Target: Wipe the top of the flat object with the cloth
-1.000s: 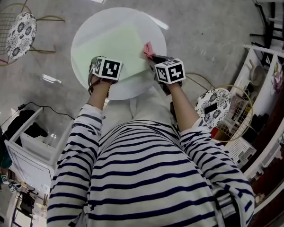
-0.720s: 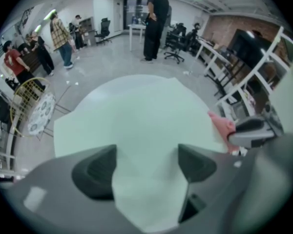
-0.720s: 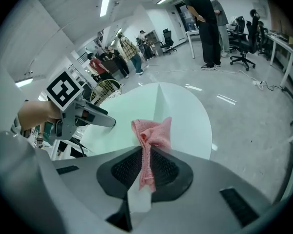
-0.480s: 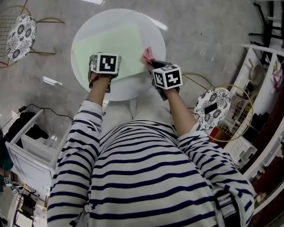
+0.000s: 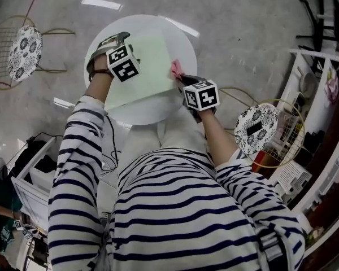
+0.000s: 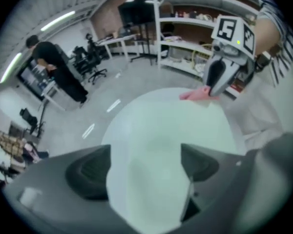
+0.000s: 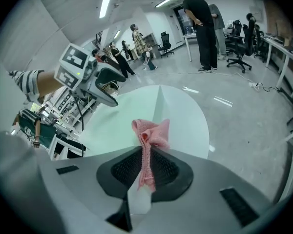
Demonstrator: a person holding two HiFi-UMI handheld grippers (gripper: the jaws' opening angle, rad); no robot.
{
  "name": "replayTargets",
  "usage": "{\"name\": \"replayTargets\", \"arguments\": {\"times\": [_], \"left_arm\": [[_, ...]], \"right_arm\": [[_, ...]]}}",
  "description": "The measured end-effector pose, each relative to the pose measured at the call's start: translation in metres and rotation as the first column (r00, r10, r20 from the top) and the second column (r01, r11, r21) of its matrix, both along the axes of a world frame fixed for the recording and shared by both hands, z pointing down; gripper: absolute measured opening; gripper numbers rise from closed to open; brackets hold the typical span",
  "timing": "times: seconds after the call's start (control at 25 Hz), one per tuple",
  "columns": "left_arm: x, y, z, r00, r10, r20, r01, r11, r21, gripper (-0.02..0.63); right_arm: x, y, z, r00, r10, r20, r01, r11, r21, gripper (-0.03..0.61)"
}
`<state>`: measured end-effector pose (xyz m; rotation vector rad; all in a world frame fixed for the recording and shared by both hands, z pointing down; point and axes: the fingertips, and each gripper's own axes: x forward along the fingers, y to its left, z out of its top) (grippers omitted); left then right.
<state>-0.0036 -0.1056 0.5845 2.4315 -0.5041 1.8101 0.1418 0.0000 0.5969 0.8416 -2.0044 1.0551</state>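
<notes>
- My right gripper [image 7: 145,172] is clamped on the pink cloth [image 7: 151,133], which bunches up out of the jaws at the right edge of the pale green sheet [image 5: 150,55].
- The sheet lies flat on the round table [image 5: 152,113] and spreads leftward from the cloth. Its longer side seems to run left to right, so I judge the wipe goes that way.
- My left gripper [image 6: 145,162] hovers over the sheet's far-left corner. Its jaws are wide, have just been opening, and have nothing between them.
- That corner is covered in the head view, and I cannot tell whether the cloth touches the sheet.
</notes>
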Motion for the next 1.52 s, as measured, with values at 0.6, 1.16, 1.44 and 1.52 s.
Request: {"name": "replayTargets", "arguments": {"times": [0.6, 1.16, 1.44, 1.52], "left_arm": [[-0.002, -0.006, 0.045, 0.999, 0.028, 0.023, -0.016, 0.918, -0.397, 0.443], [-0.043, 0.014, 0.049, 0.896, -0.445, 0.003, 0.397, 0.797, -0.456, 0.443], [-0.079, 0.038, 0.05, 0.689, -0.724, 0.038, 0.652, 0.596, -0.468, 0.443], [-0.083, 0.05, 0.049, 0.593, -0.804, 0.056, 0.721, 0.499, -0.481, 0.442]], "right_arm": [[-0.006, 0.022, -0.049, 0.997, 0.025, 0.079, -0.029, 0.998, 0.05, 0.046], [-0.057, 0.027, -0.01, 0.997, 0.016, 0.079, -0.013, 0.999, -0.044, 0.046], [-0.067, -0.017, -0.008, 0.999, -0.038, 0.02, 0.037, 0.998, 0.046, 0.046], [-0.067, -0.033, -0.009, 0.999, -0.054, 0.006, 0.054, 0.996, 0.078, 0.046]]}}
